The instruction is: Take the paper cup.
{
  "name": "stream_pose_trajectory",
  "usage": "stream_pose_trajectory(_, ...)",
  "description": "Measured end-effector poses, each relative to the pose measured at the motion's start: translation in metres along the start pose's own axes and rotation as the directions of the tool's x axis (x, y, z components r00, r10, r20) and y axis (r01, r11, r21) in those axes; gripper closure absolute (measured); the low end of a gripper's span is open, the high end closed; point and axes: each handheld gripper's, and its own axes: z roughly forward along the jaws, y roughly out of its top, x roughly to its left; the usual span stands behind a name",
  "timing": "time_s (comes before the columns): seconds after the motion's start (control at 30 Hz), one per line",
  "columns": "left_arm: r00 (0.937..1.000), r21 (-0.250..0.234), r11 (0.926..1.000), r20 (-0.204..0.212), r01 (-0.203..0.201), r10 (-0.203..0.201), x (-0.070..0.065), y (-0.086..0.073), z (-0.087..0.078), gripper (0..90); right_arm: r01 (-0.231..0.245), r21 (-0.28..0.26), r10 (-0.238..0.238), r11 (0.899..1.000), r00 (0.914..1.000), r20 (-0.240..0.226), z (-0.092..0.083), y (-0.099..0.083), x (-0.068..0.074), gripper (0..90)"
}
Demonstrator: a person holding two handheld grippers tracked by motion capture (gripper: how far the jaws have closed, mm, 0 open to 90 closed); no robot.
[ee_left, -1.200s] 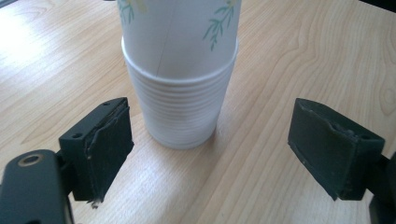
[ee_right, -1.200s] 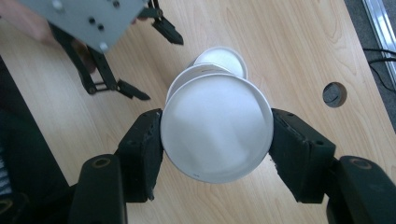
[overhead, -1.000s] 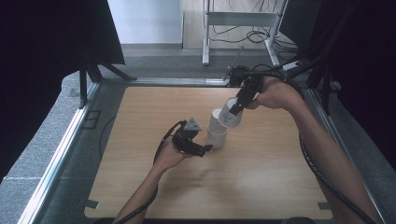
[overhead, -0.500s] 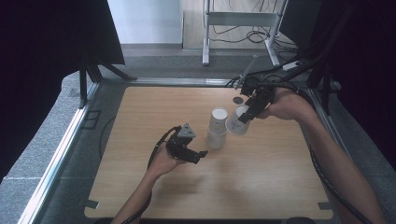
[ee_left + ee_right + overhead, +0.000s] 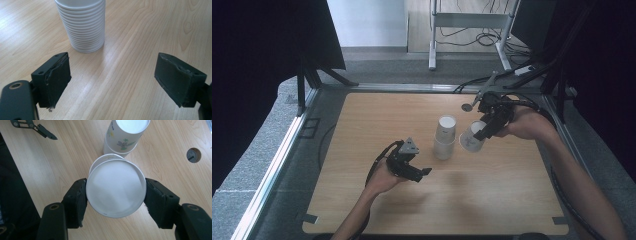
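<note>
Your right hand-held gripper (image 5: 115,195) clamps a white paper cup (image 5: 115,191) beside the upside-down stack of white paper cups (image 5: 444,137); your left hand-held gripper (image 5: 117,82) gapes wide, holding nothing.

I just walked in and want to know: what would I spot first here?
First, the white paper cup pinched between the right gripper fingers, held tipped above the wooden table. Right beside it, mid-table, stands a stack of upside-down cups. The left gripper is open, holding nothing, near that stack.
</note>
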Motion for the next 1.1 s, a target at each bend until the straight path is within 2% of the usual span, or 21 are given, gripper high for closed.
stream_pose_trajectory(0.23, 0.9999, 0.011, 0.9999, 0.007, -0.009, 0.009, -0.002, -0.006, -0.001, 13.4, 0.005, -0.018, -0.005, 1.0, 1.0, 0.0, 0.005, -0.011, 0.006, 37.3)
stream_pose_trajectory(0.57, 0.9995, 0.001, 0.9999, 0.025, 0.017, -0.017, -0.001, -0.014, -0.005, 13.1, 0.005, -0.069, -0.007, 0.998, 0.9996, -0.026, 0.023, -0.028, 0.015, 37.3)
stream_pose_trajectory(0.7, 0.9996, 0.006, 1.0, 0.029, 0.004, -0.004, -0.002, -0.016, -0.007, 13.1, 0.018, -0.098, -0.022, 0.995, 0.9992, -0.035, 0.029, -0.034, 0.019, 37.3)
stream_pose_trajectory(0.87, 0.9996, 0.013, 0.9998, 0.026, -0.013, 0.012, -0.004, -0.017, -0.007, 13.1, 0.032, -0.144, -0.038, 0.989, 0.9986, -0.036, 0.038, -0.042, 0.022, 37.3)
stream_pose_trajectory(1.03, 0.9988, 0.024, 0.9987, 0.021, -0.044, 0.044, -0.006, -0.019, -0.009, 13.1, 0.05, -0.205, -0.058, 0.978, 0.9978, -0.032, 0.048, -0.049, 0.027, 37.4)
stream_pose_trajectory(1.1, 0.9987, 0.017, 0.9989, 0.027, -0.044, 0.043, -0.007, -0.02, -0.01, 13.1, 0.057, -0.228, -0.066, 0.972, 0.9973, -0.032, 0.052, -0.051, 0.028, 37.4)
